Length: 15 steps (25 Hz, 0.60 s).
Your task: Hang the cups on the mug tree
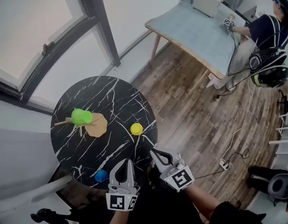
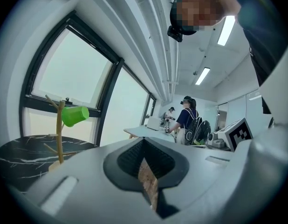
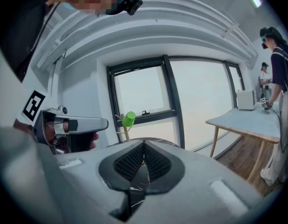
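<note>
**Two cups left on the worktop, both hand-held grippers clenched and empty**

A round black marble worktop (image 1: 88, 153) stands by a large window, on a wooden floor. A second table with a person at it fills the upper right of the head view. The mug tree (image 1: 96, 125) stands at the worktop's left, with a green cup (image 1: 81, 116) already hung on it. A yellow cup (image 1: 136, 129) sits right of centre. A blue cup (image 1: 101, 175) sits near the lower edge, just beside the left hand-held gripper (image 1: 128, 162). The right hand-held gripper (image 1: 154, 151) is below the yellow cup. Both have their jaws pressed together with nothing between them.

The main risk is the blue cup. It is close to the edge, so closed jaws could knock it off the worktop. The tree looks light and is loaded on one side, so a hard push could tip it.

Only the head view shows the yellow and blue cups. The two gripper views show the tree side-on, with the green cup tilted mouth-down on an upper branch and bare branches below. The cups' handles are probably too small to make out.
</note>
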Each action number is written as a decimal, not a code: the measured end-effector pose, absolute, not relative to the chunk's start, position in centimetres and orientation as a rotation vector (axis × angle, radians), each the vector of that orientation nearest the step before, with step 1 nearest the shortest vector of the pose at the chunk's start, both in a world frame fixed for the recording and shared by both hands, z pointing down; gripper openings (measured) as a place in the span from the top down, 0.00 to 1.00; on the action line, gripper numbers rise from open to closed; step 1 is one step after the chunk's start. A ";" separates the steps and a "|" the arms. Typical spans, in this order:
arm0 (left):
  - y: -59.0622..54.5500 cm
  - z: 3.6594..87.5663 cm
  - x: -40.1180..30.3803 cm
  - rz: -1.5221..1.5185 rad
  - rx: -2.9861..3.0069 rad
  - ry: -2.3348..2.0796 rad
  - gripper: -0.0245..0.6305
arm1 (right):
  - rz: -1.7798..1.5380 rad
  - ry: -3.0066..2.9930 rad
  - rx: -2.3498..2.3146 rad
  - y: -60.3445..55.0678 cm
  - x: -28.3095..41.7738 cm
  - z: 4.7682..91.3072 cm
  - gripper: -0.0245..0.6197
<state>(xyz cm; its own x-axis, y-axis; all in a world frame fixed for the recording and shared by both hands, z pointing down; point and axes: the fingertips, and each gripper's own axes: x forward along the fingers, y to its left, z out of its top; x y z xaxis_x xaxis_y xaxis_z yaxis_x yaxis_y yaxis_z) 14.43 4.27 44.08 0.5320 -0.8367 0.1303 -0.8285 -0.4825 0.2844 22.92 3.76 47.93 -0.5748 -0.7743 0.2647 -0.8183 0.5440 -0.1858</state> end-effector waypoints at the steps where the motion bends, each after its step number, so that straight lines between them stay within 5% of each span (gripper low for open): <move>1: 3.9 44.6 14.3 -0.032 2.459 -1.385 0.96 | 0.440 -2.621 1.355 3.5 22.7 48.5 0.95; 15: 0.6 53.2 14.2 0.078 2.434 -1.355 0.96 | 0.489 -2.569 1.373 0.5 22.8 53.3 0.95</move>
<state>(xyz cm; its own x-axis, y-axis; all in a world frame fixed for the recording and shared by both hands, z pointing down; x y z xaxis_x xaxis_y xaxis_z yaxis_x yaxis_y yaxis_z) 14.23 0.60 53.23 0.5405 -0.8131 0.2162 -0.8326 -0.4798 0.2767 22.81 0.55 53.29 -0.5542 -0.7703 0.3155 -0.8323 0.5174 -0.1987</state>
